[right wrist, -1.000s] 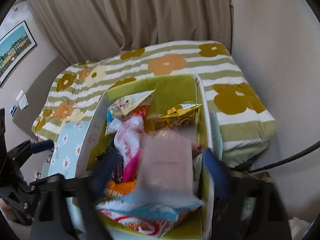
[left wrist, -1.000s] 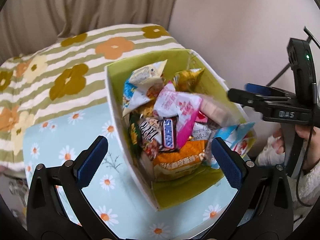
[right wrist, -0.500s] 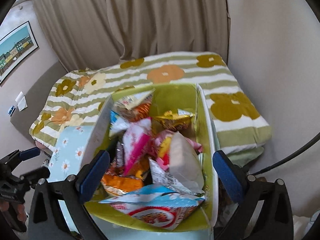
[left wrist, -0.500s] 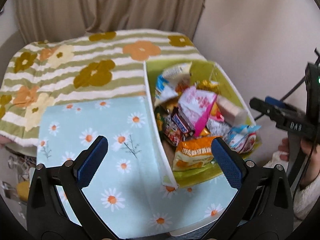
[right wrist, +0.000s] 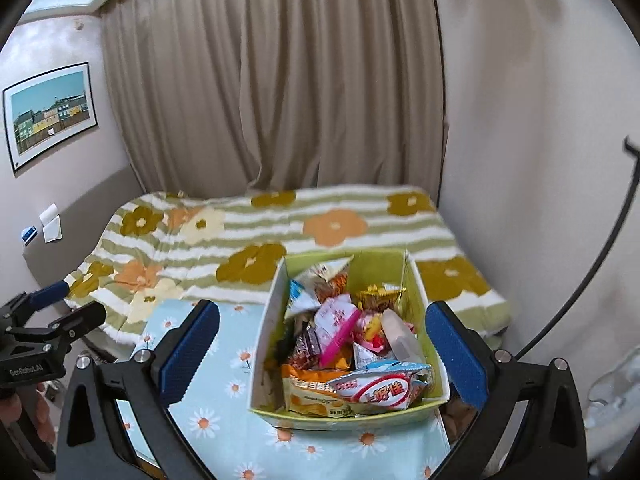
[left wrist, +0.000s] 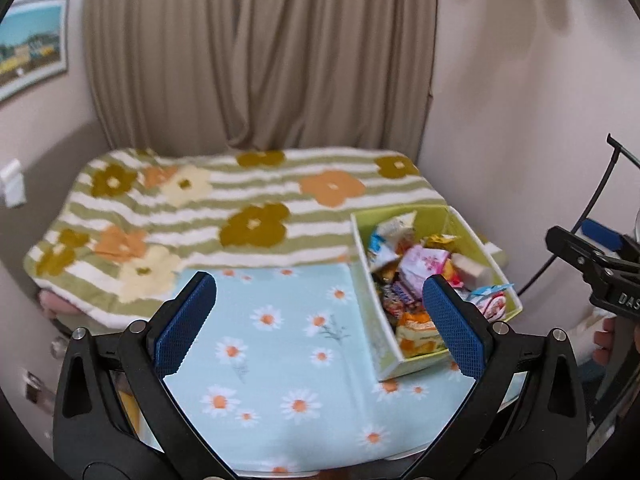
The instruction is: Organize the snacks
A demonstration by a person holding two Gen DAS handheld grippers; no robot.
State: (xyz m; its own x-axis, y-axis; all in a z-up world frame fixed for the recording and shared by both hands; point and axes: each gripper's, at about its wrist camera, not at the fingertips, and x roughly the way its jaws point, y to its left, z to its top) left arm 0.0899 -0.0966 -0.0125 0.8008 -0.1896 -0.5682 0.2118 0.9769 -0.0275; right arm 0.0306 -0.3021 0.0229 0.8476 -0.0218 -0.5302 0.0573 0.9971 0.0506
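Crinkled foil and plastic snack packets (right wrist: 352, 344), judged light, soft and slippery, are heaped in the green box (right wrist: 400, 268) on the daisy cloth (left wrist: 280, 344), best pinched by a sealed edge; left gripper (left wrist: 320, 320) and right gripper (right wrist: 322, 350) are held wide open, empty, above the box.

Soft even indoor light, no glare; slight motion blur overall; strong fisheye bending, dark vignette at edges.

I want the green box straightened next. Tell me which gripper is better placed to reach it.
Right, probably. The right gripper is open with the green snack box centred between its fingers. The left gripper is also open, but it faces the daisy tablecloth with the box off to its right.
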